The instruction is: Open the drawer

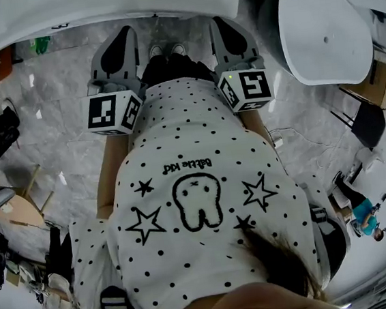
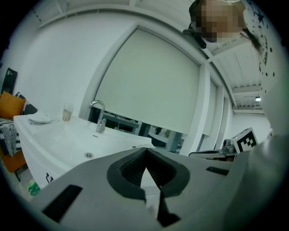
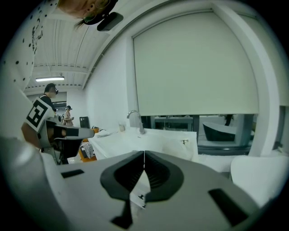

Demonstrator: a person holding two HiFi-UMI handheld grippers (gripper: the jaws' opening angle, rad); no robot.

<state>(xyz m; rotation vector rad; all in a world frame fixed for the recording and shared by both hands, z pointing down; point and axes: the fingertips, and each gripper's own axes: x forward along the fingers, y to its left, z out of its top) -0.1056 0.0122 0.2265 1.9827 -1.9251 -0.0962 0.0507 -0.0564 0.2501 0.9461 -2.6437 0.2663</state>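
While the person is standing close before the white washbasin, both grippers are pointing toward it side by side. The left gripper is holding its jaws pressed together on nothing, and the right gripper is doing likewise. The drawer is not showing clearly in any view; only the washbasin's white front is appearing beyond the jaws.

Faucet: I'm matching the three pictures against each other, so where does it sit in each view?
Head view: not in it; only the front edge of the white basin runs along the top.
Left gripper view: the faucet stands left of centre, at the back of the basin.
Right gripper view: just left of centre, above the jaws.
Shared landmark: the white basin.
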